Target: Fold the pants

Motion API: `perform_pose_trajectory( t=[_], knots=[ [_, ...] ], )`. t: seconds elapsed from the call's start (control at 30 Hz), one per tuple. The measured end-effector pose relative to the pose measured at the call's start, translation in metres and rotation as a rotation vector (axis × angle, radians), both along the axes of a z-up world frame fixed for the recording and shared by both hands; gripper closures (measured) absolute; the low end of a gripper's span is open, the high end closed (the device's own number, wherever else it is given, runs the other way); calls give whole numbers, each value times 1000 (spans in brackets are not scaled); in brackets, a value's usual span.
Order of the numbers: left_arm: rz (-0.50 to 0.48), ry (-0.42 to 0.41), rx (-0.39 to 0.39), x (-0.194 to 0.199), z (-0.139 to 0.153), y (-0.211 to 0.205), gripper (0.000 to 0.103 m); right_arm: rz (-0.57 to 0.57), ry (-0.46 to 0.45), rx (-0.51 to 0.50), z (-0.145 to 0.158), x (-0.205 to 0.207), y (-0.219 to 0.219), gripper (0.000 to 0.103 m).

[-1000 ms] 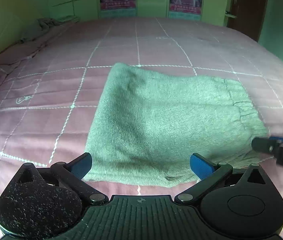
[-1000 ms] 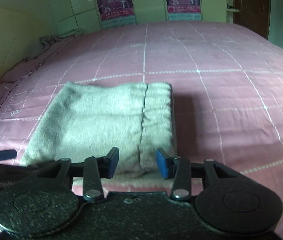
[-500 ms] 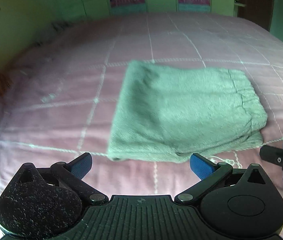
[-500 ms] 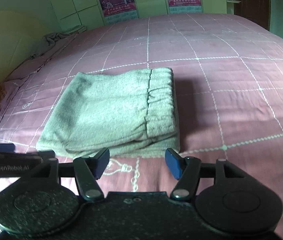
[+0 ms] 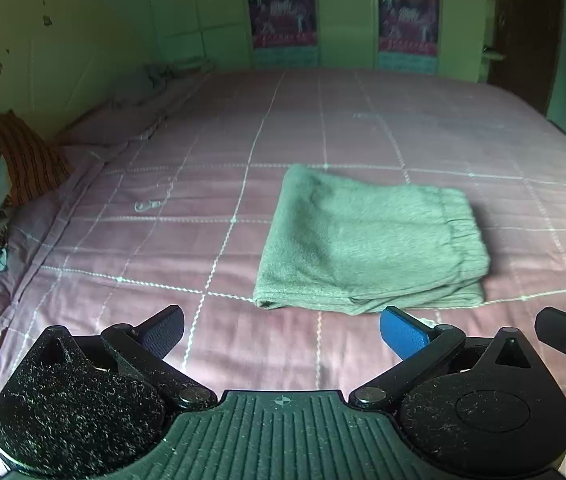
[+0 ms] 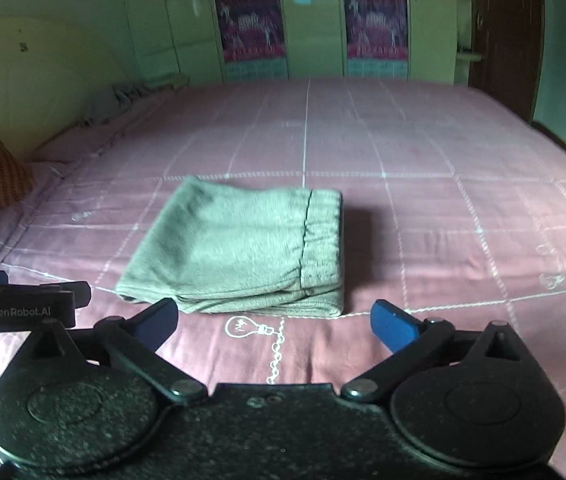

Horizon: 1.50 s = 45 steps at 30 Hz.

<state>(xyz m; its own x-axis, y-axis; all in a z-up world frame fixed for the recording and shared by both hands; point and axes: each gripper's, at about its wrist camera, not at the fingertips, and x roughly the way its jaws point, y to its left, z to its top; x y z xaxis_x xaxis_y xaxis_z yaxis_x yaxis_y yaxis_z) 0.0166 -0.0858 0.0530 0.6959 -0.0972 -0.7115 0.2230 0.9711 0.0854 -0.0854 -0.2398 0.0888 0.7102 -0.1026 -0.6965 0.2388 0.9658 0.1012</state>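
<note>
Pants [image 5: 367, 240] lie folded into a flat grey-green rectangle on the bed [image 5: 243, 128], on the pink sheet with white grid lines. Waistband with its gathered elastic sits at the right end of the stack, layers visible along the near edge. In the right wrist view the near edge sits just above a small white light-bulb print [image 6: 243, 326] on the sheet.

My left claw [image 5: 281, 330] is spread wide, nothing between the blue pads, pants well clear ahead and a bit to the right of it. My right claw [image 6: 273, 322] is spread wide too; its jaws have just been opening, and nothing is between them. Pants lie just beyond its fingertips, not touched.

Each claw shows at the edge of the other's view: the right one at the far right of the left view, the left one, with a white label on its side, at the far left of the right view.

Pillows [image 5: 7, 176] sit at the left side of the bed, orange striped and patterned. Crumpled cloth [image 5: 163, 74] at the far left corner. Green cupboard doors behind with two dark posters [image 6: 253, 26].
</note>
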Motion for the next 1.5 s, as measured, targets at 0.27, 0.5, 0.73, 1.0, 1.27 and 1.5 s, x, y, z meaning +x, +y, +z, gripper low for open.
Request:
perform_pose_trajectory(
  t=[0.27, 0.5, 0.73, 1.0, 1.27, 1.5],
  knots=[
    [-38, -46, -57, -60, 28, 19, 0, -52, -124, -9, 34, -68, 14, 0],
    [-36, -70, -69, -97, 37, 28, 0, -75, -208, -19, 47, -112, 24, 0],
    [-14, -80, -88, -131, 43, 36, 0, -101, -227, -27, 49, -144, 28, 0],
    [-18, -135, -81, -161, 55, 31, 0, -108, -308, -51, 61, -170, 29, 0],
    [-25, -153, -71, -175, 62, 24, 0, -107, -333, -37, 70, -175, 24, 0],
    [-32, -134, -84, -173, 60, 19, 0, -109, -315, -11, 64, -174, 22, 0]
  ],
)
